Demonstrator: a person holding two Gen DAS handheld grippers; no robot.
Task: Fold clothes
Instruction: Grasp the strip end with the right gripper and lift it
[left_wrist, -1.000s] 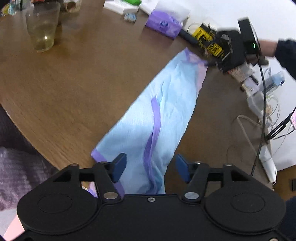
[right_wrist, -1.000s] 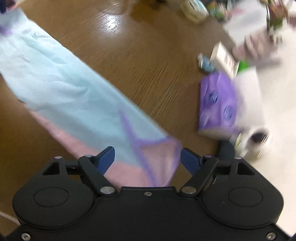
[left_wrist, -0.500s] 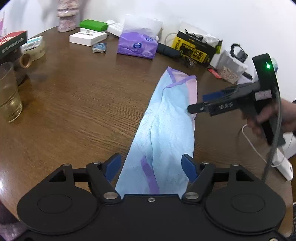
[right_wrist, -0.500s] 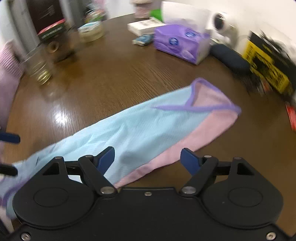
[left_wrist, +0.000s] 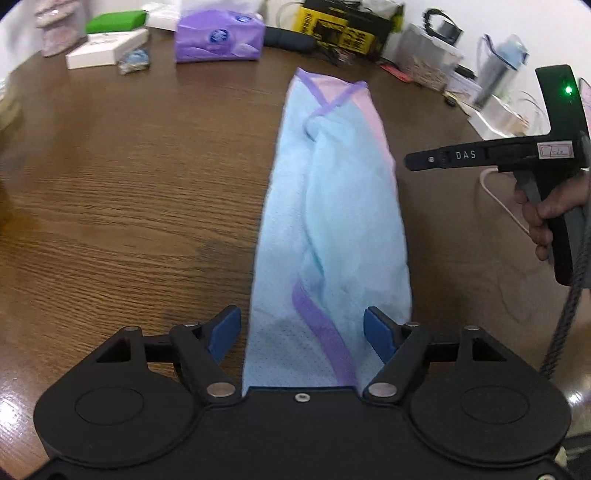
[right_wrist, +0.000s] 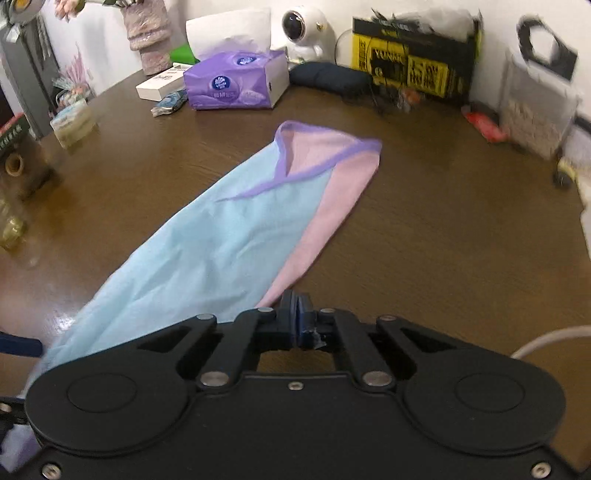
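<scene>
— Lying lengthwise on the brown table (right_wrist: 443, 236): garment (right_wrist: 229, 243), light blue with a pink side and purple trim, already folded into a long narrow strip.

— Halfway, then?

— Roughly, as a judgement. Narrowed along its length; not yet doubled end over end into a compact bundle. Neck opening toward the far clutter, close to the purple tissue box (right_wrist: 236, 83) but apart from it.

— And the left gripper (left_wrist: 302, 334)?

— Wide apart and opening further. Straddling the near end of the strip, blue pads clear of the cloth on both sides. Holding nothing.

— Right gripper (right_wrist: 296, 317)?

— Closing, pads practically together, right at the pink edge of the strip. Possibly pinching that edge, possibly just beside it; cannot tell from the wrist view. From the left view, hanging off to the side of the cloth, nothing visibly caught.

— Left to do?

— Probably taking one end, carrying it over to the other, then flattening.
</scene>
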